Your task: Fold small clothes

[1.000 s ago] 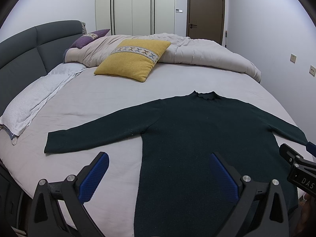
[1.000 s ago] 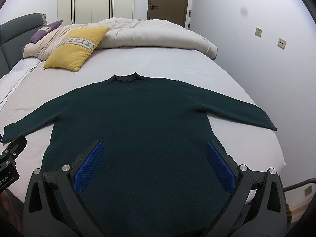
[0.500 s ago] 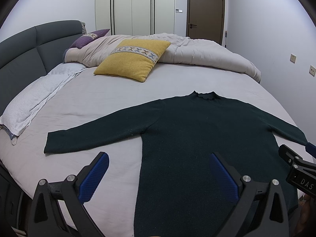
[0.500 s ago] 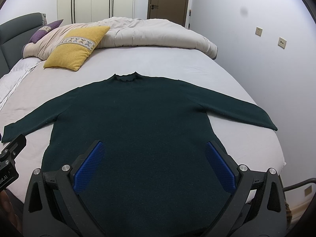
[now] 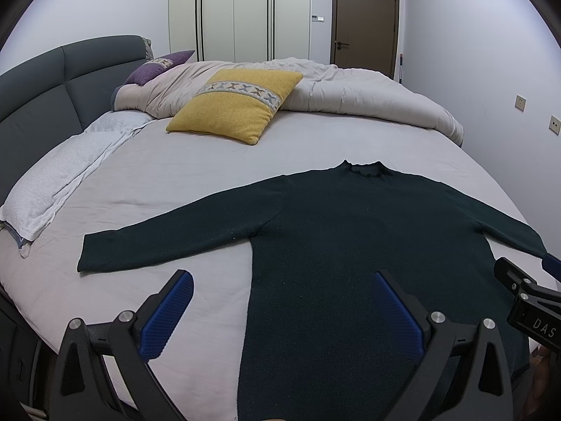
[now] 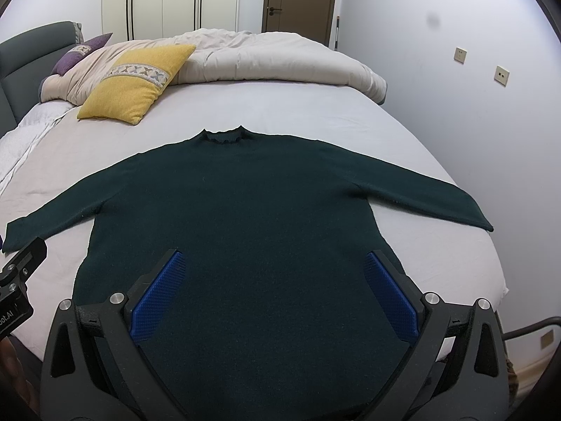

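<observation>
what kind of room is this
A bedroom, most likely in a home. A dark green sweater lies spread flat on a large bed with a grey padded headboard, a rumpled duvet and a yellow cushion; tall white wardrobe doors line the far wall.

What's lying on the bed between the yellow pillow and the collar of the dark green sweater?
Nothing: between the yellow pillow and the dark green sweater there is only bare sheet of the bed. The right wrist view shows it best; the left wrist view agrees.
</observation>
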Motion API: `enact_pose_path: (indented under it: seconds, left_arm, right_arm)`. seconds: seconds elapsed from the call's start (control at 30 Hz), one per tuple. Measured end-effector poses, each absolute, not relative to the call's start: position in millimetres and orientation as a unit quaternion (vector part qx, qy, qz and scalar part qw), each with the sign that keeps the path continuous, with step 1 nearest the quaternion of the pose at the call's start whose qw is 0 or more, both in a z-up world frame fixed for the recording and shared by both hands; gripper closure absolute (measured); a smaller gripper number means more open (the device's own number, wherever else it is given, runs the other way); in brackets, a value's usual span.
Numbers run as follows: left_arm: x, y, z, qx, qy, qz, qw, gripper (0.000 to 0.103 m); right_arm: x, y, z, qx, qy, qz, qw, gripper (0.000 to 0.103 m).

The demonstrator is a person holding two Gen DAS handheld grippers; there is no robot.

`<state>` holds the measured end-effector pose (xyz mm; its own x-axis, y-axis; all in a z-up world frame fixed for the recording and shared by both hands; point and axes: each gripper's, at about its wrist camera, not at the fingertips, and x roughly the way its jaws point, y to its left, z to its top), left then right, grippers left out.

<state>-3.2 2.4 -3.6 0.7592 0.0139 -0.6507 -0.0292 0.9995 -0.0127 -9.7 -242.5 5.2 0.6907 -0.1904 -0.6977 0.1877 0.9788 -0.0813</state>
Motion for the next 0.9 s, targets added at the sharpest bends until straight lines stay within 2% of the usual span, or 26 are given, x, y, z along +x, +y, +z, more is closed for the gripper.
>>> enact_pose_path:
  seconds: [0.5, 0.63, 0.83, 0.9]
  left_arm:
    - [3, 1, -20, -0.022, 0.361, 0.001, 0.932, 0.000]
    - [15, -5, -30, -0.014, 0.371, 0.001, 0.928, 0.000]
    - [44, -14, -42, -0.020, 0.394, -0.018, 0.919, 0.000]
    - [59, -19, -44, -0.020, 0.399, -0.021, 0.916, 0.000]
  right_arm:
    - [-2, -270, -10, 0.032, 0.382, -0.112, 0.917, 0.000]
    - [7, -330, -23, 0.088, 0.390, -0.130, 0.907, 0.000]
    - [13, -477, -50, 0.213, 0.368, -0.205, 0.882, 0.000]
    - [10, -530, -64, 0.274, 0.356, -0.228, 0.864, 0.005]
